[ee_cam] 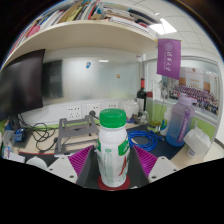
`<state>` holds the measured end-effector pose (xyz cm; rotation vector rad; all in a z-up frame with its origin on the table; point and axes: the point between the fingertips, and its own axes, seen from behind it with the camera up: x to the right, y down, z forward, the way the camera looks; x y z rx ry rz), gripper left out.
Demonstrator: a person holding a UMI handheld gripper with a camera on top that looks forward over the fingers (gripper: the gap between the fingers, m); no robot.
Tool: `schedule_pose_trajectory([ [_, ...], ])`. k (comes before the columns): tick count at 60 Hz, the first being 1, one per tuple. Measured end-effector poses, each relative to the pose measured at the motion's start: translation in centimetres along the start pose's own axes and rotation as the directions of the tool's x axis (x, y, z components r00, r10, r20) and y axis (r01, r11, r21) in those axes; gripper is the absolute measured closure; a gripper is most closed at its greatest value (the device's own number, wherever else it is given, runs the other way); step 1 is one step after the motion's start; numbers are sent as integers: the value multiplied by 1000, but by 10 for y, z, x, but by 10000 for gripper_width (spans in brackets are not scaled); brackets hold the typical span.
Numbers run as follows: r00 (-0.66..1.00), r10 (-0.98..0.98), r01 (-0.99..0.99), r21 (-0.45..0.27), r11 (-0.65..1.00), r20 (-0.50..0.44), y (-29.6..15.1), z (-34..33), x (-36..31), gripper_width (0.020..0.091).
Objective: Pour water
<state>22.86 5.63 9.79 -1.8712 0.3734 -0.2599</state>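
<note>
A white plastic bottle (113,150) with a green cap and a green and red label stands upright between my fingers. My gripper (113,170) is shut on the bottle: the purple pads (86,160) press against both of its sides. The bottle is held above the desk, and its base hides what lies straight ahead. A clear plastic jug (179,122) stands to the right beyond the fingers, next to a white cup (197,143).
A cluttered desk lies ahead with cables and power sockets (75,110) along the back wall. A dark monitor (22,85) is on the left, a blue tray (148,138) right of the bottle. A shelf of books (85,15) hangs overhead.
</note>
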Motion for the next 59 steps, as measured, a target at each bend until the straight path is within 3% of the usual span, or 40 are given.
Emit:
schedule_pose_trajectory([
  [5, 1000, -11, 12, -31, 999, 12, 8, -7, -2, 257],
  [20, 997, -45, 58, -197, 979, 69, 48, -65, -9, 263],
  [27, 997, -37, 55, -255, 965, 74, 41, -103, -8, 265],
  [47, 996, -47, 64, -235, 970, 77, -21, -171, -35, 272],
  [59, 992, -70, 97, -276, 956, 106, -18, -204, -57, 280],
])
